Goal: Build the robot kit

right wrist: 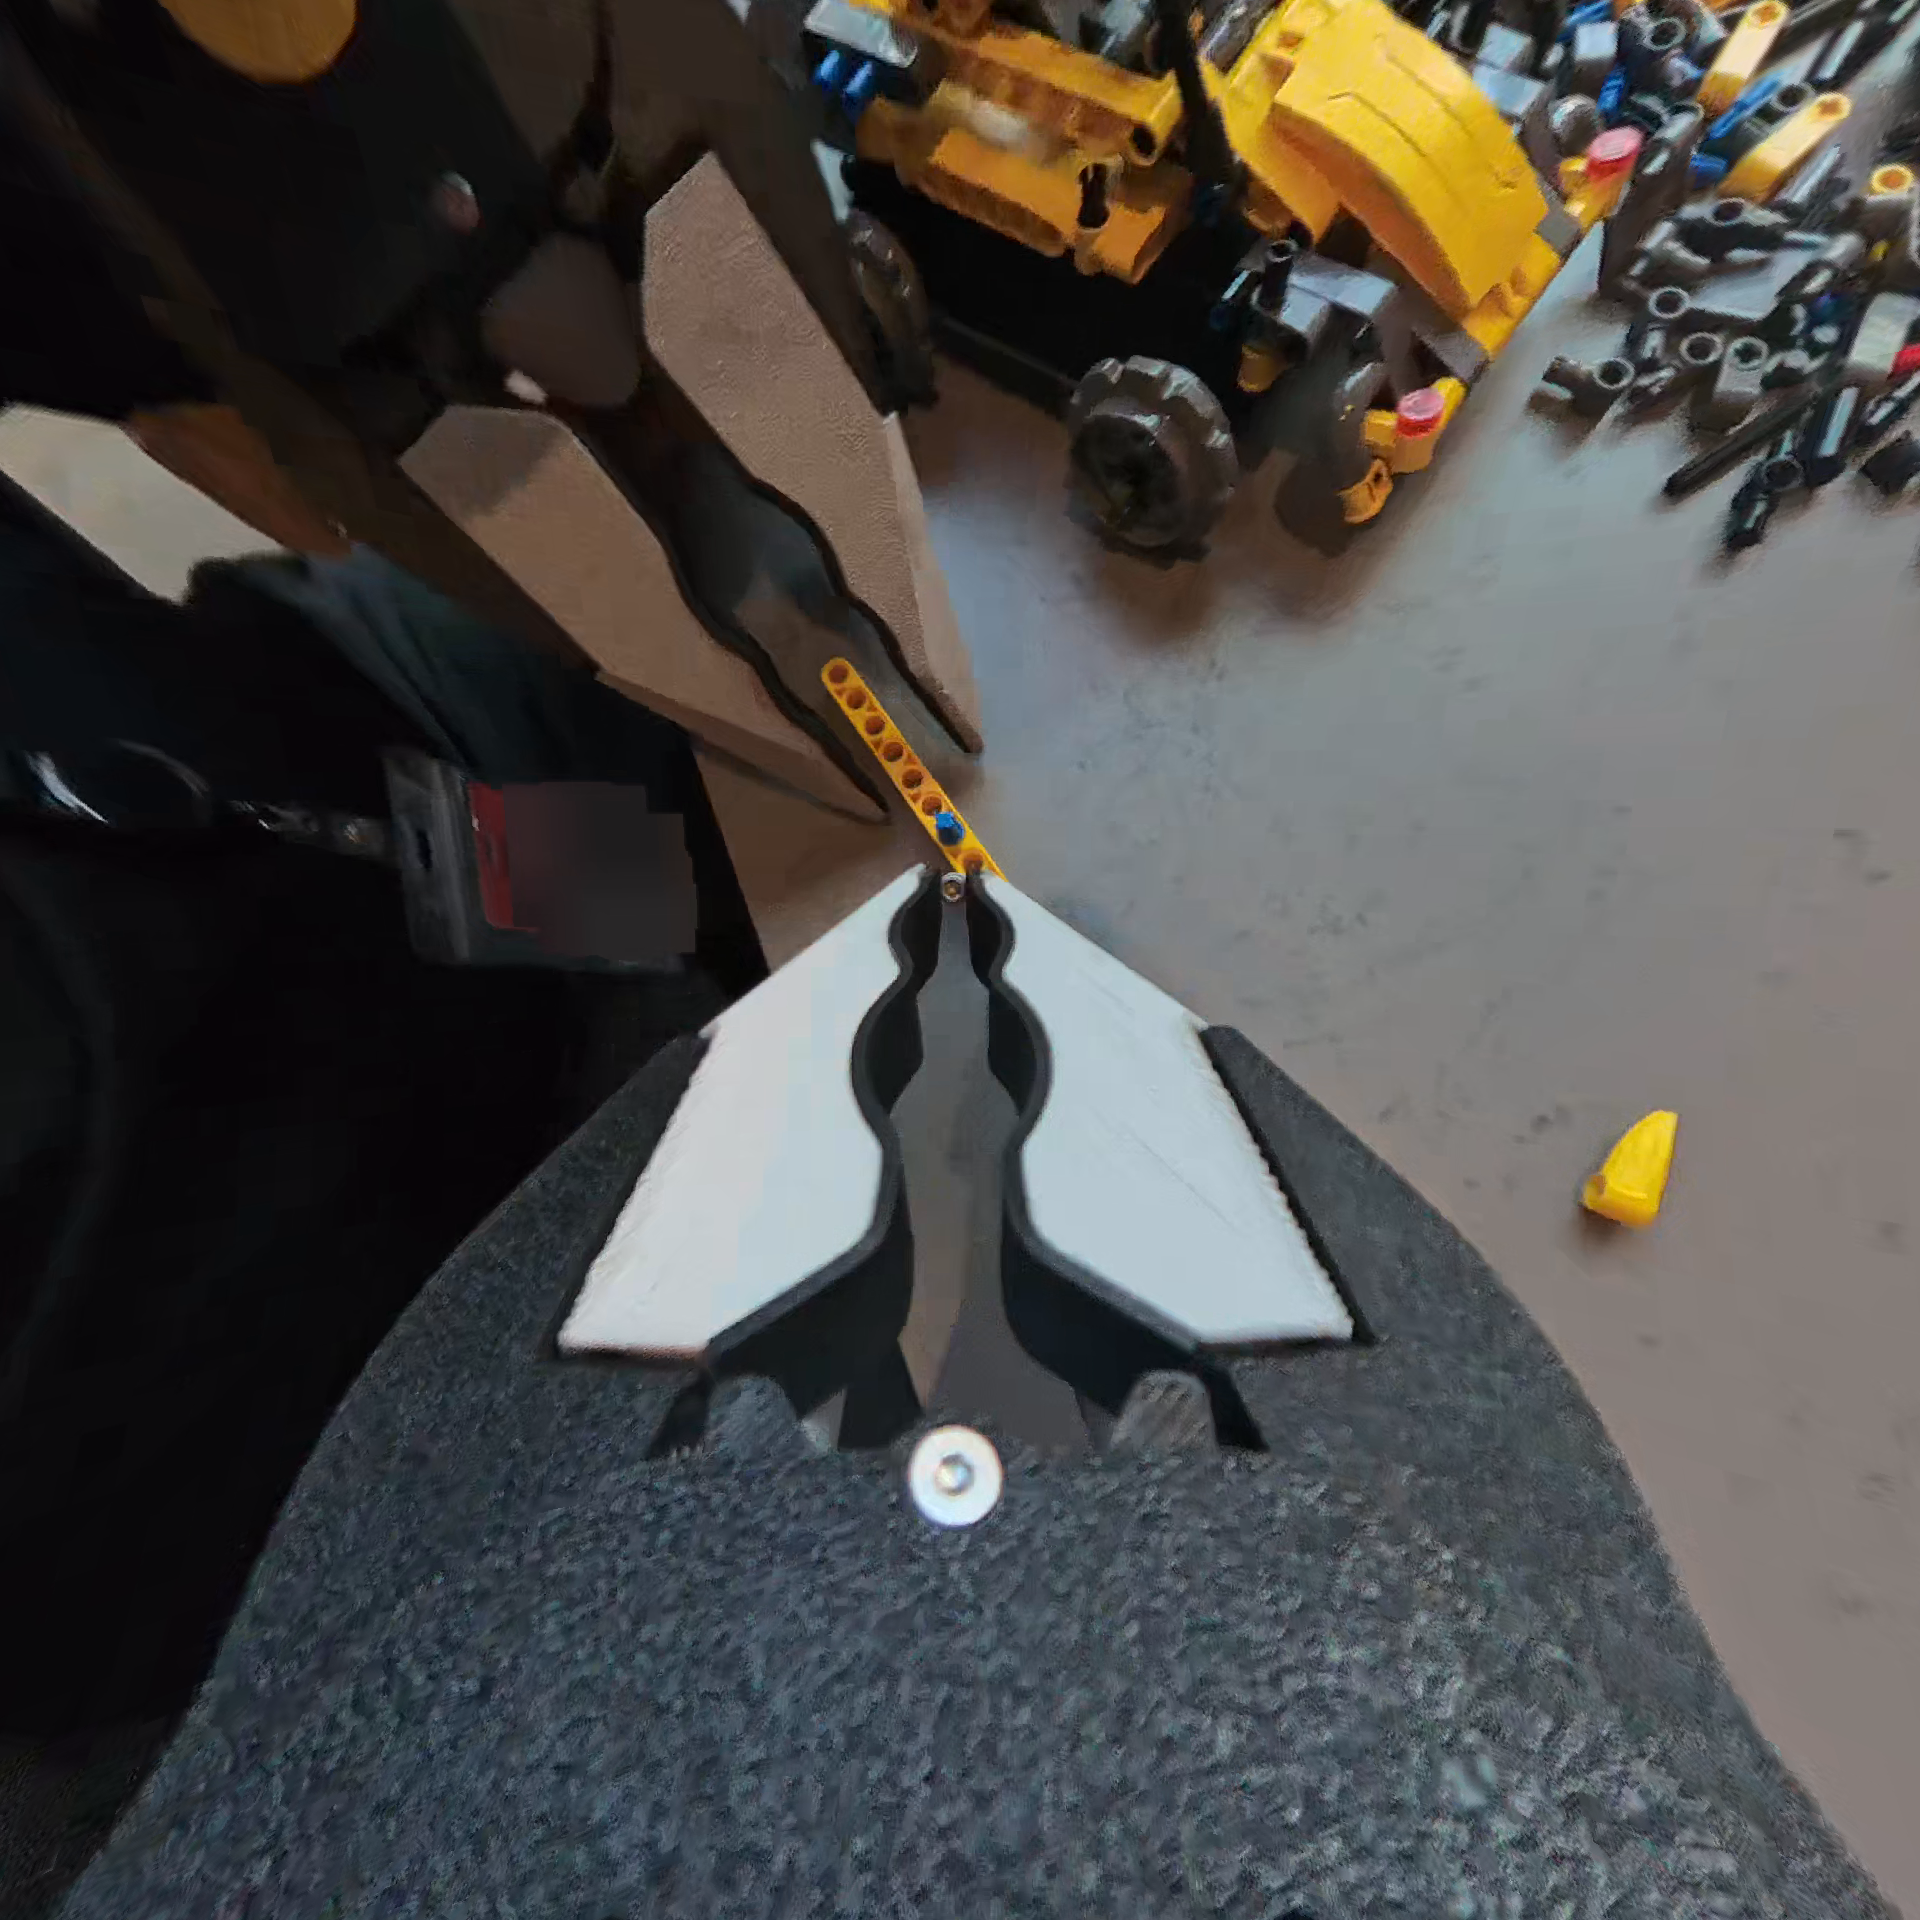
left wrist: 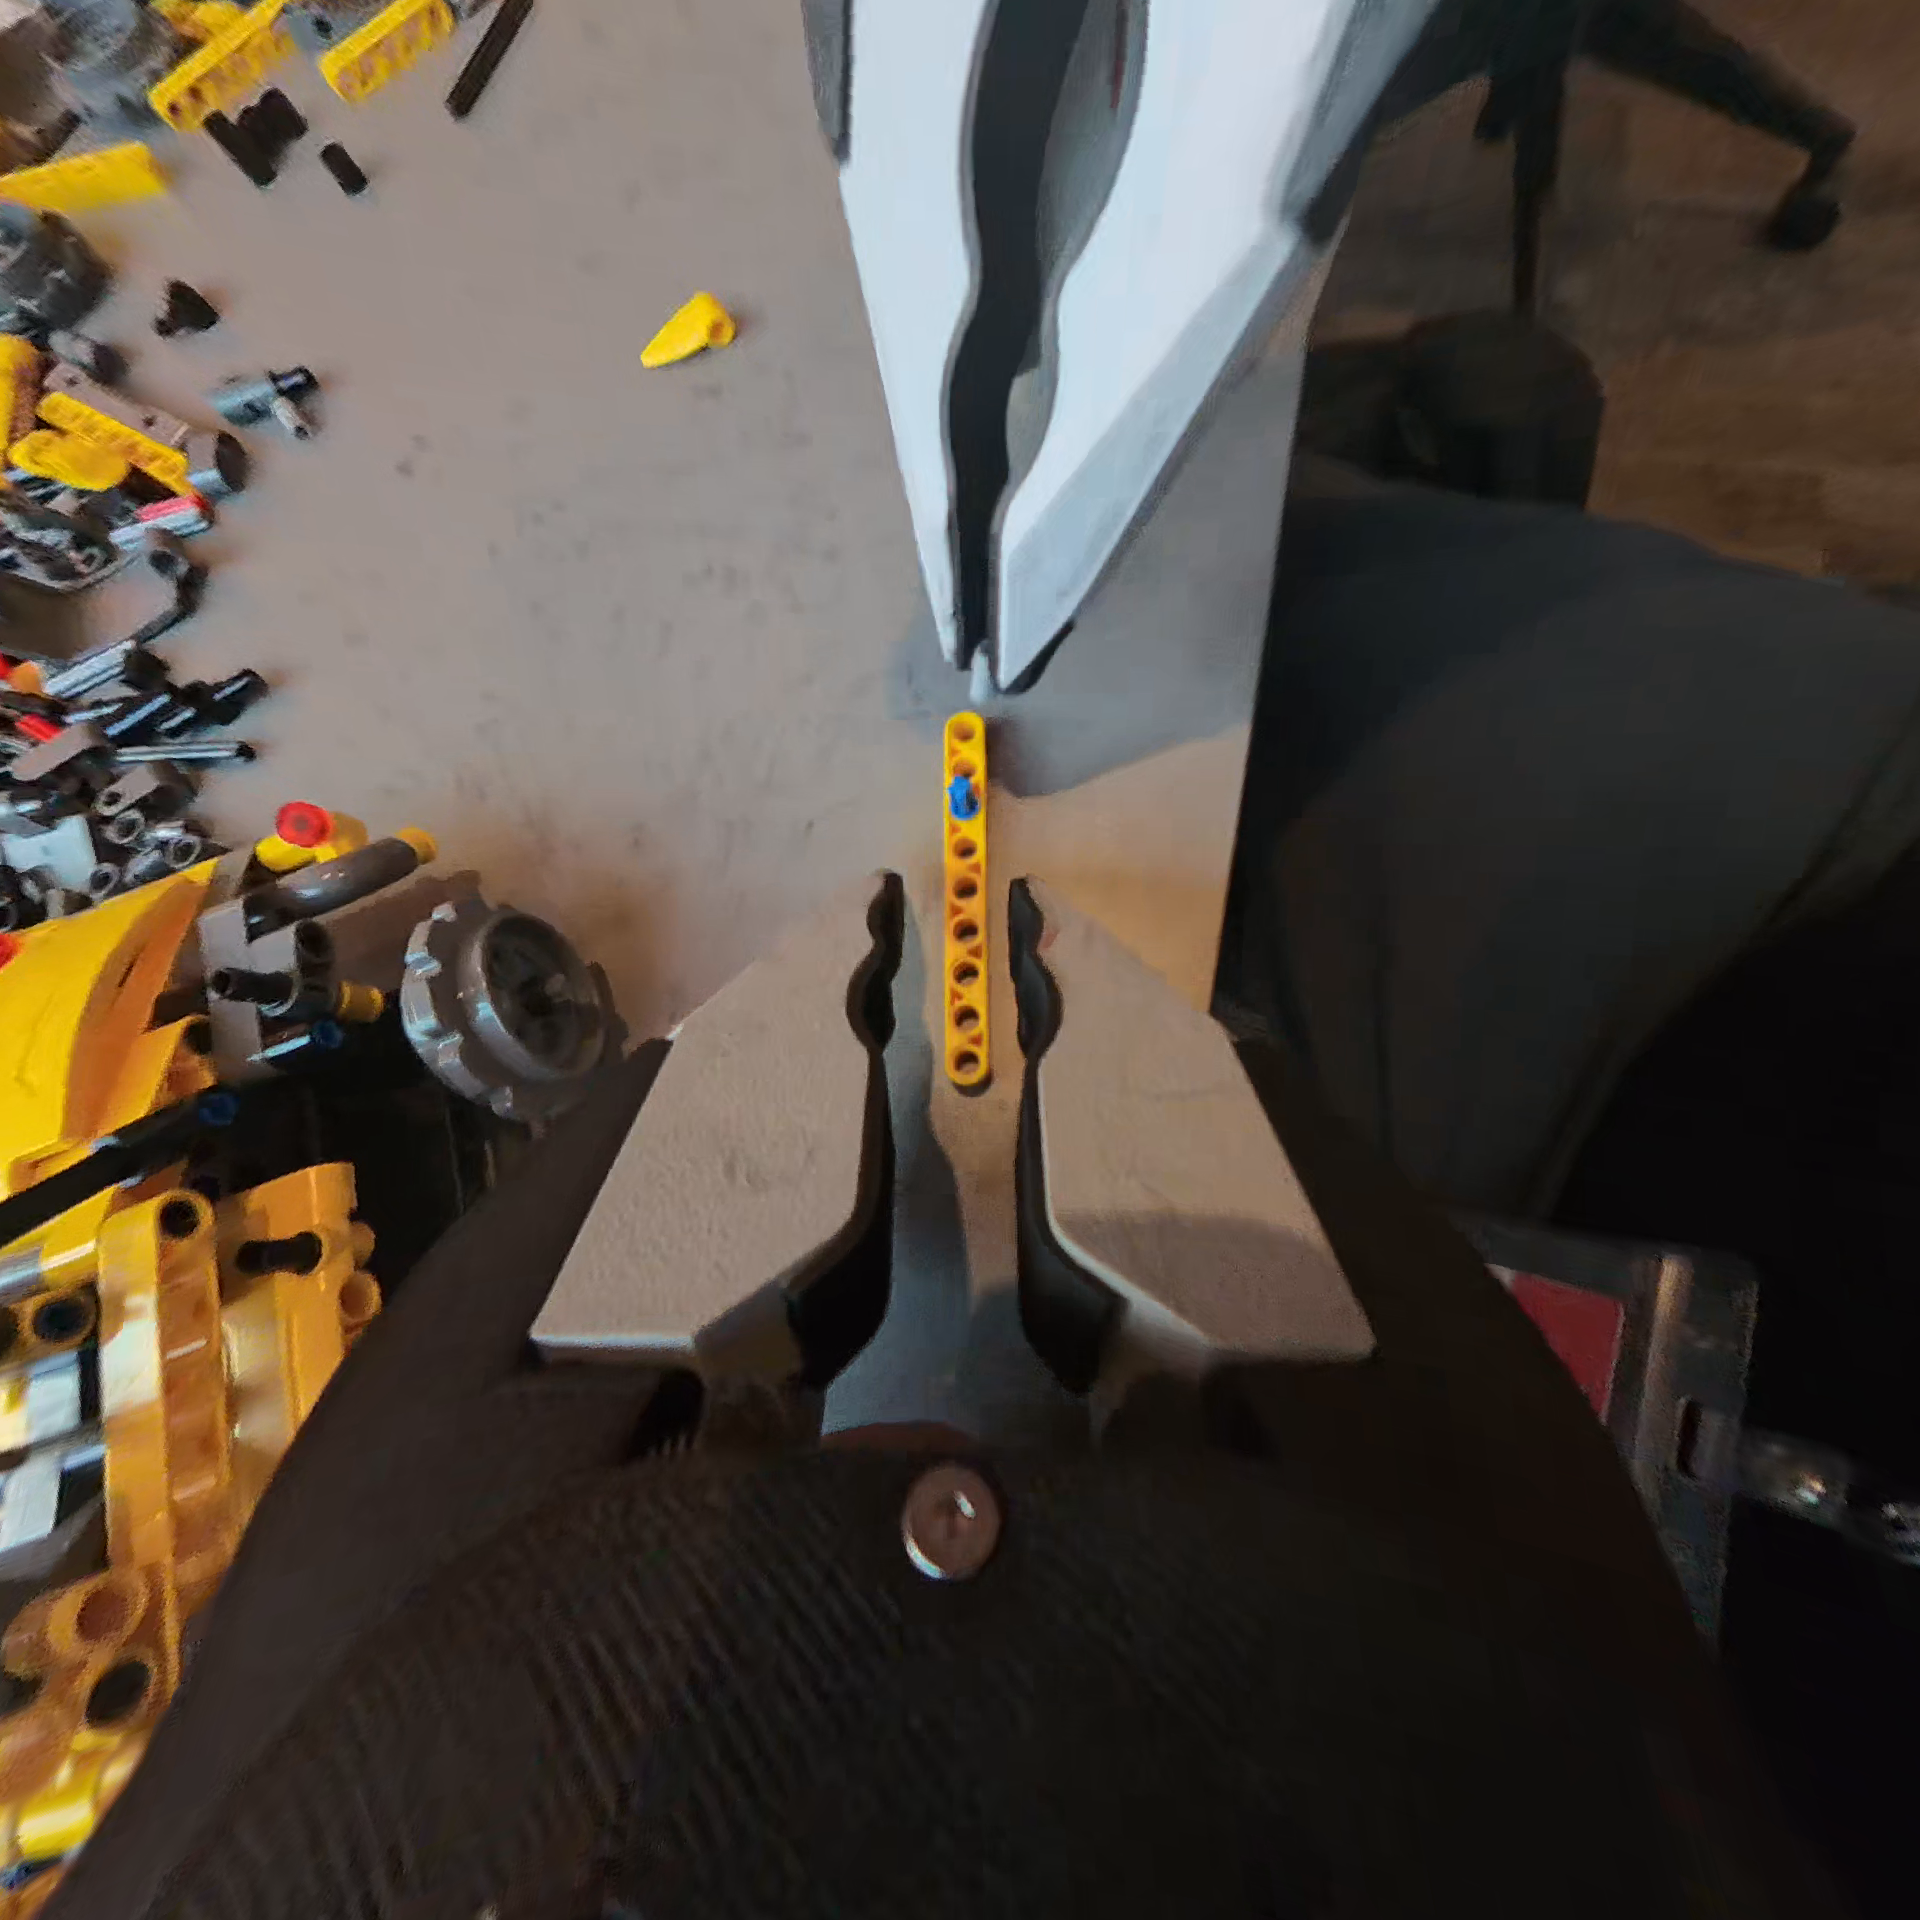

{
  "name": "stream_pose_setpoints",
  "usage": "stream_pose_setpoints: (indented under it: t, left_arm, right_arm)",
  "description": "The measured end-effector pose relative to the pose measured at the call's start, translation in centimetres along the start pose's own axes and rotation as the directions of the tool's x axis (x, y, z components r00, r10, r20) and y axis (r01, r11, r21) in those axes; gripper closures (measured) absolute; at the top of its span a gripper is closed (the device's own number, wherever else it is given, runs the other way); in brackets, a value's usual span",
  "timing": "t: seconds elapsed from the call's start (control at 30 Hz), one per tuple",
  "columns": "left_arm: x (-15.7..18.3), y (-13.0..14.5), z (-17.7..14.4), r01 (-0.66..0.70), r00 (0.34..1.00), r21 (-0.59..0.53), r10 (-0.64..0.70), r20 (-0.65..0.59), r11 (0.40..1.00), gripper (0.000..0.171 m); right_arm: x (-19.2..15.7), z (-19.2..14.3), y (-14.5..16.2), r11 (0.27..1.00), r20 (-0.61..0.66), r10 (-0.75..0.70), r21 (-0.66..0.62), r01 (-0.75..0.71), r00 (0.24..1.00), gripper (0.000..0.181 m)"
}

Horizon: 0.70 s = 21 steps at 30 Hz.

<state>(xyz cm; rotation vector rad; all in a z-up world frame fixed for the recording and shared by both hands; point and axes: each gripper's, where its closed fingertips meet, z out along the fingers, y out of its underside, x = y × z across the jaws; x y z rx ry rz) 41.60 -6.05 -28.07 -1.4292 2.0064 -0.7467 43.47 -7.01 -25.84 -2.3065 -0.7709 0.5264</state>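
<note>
A yellow beam with holes [left wrist: 966, 935] lies on the brown table close to its edge, with a blue pin [left wrist: 961, 795] in one hole near its far end. My left gripper [left wrist: 956, 888] is open, its fingers on either side of the beam with a gap on each side. My right gripper [right wrist: 953, 883] is shut on a small grey pin [right wrist: 953, 889], with its tips just at the beam's end hole [right wrist: 974, 862]. The left wrist view shows the right gripper [left wrist: 977, 670] coming in from above, and the right wrist view shows the left gripper [right wrist: 925, 779] around the beam [right wrist: 883, 743].
A partly built yellow vehicle model [right wrist: 1351, 156] with a grey wheel [right wrist: 1148, 457] stands beside the left gripper. Loose dark and yellow parts [left wrist: 104, 675] are piled beyond it. A yellow wedge piece [left wrist: 691, 332] lies alone. The table edge [left wrist: 1247, 831] runs close by. Less than 4 cm separates the two grippers' tips.
</note>
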Motion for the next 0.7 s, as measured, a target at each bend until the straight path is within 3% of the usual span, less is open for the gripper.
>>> stream_pose_setpoints:
  t: [0.1, 0.13, 0.3, 0.7]
  left_arm:
    - [0.5, -0.1, 0.2, 0.015, 0.997, -0.009, -0.016, -0.078, 1.000, 0.158]
    - [0.7, -0.1, 0.2, 0.006, 0.996, -0.007, -0.006, -0.094, 1.000, 0.167]
    - [0.5, -0.3, 0.5, 0.012, 0.994, 0.004, -0.012, -0.109, 1.000, 0.167]
    - [0.6, -0.4, 0.7, -0.006, 0.992, 0.010, 0.007, -0.126, 1.000, 0.166]
  right_arm:
    - [0.4, 0.6, 0.2, 0.994, -0.017, -0.096, -0.058, 0.095, 0.995, 0.177]
    - [0.2, 0.7, 0.0, 0.993, -0.001, -0.107, -0.057, 0.107, 0.994, 0.177]
    - [-0.1, 1.0, 0.2, 0.970, 0.028, -0.222, -0.098, 0.224, 0.975, 0.177]
    - [0.1, 1.2, 1.0, 0.921, 0.020, -0.321, -0.228, 0.317, 0.947, 0.177]
